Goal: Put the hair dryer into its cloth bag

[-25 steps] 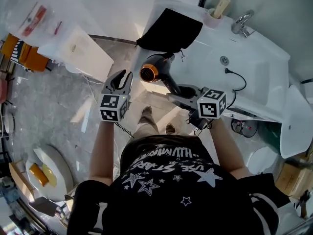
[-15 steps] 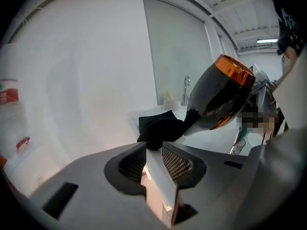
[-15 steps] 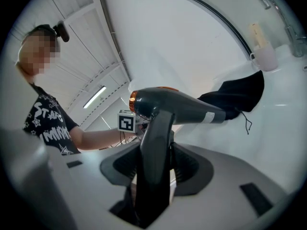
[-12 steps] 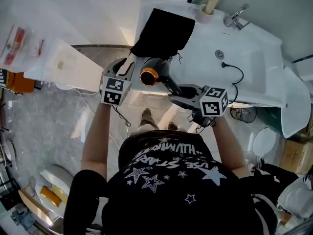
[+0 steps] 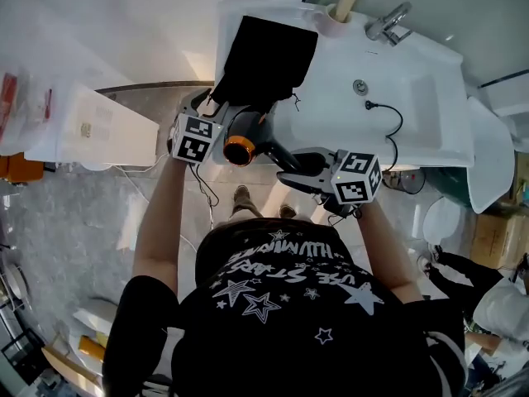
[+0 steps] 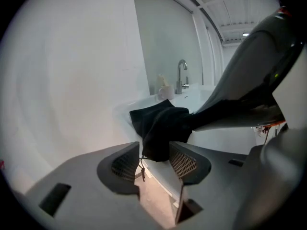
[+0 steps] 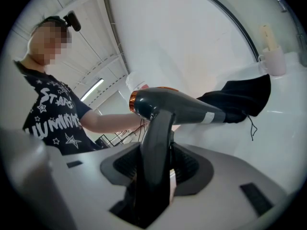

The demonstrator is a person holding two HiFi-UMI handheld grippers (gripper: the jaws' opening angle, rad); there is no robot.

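Only the nozzle of the hair dryer is inside the cloth bag.

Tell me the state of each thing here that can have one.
cloth bag, lying on the sink's corner, one edge draped over it.
hair dryer, nozzle tip inside the cloth bag's mouth, the rest outside.
right gripper, shut on the hair dryer's handle.
left gripper, open; jaws have just been opening, cloth bag's edge between them.
plug, loose on the sink, unplugged.
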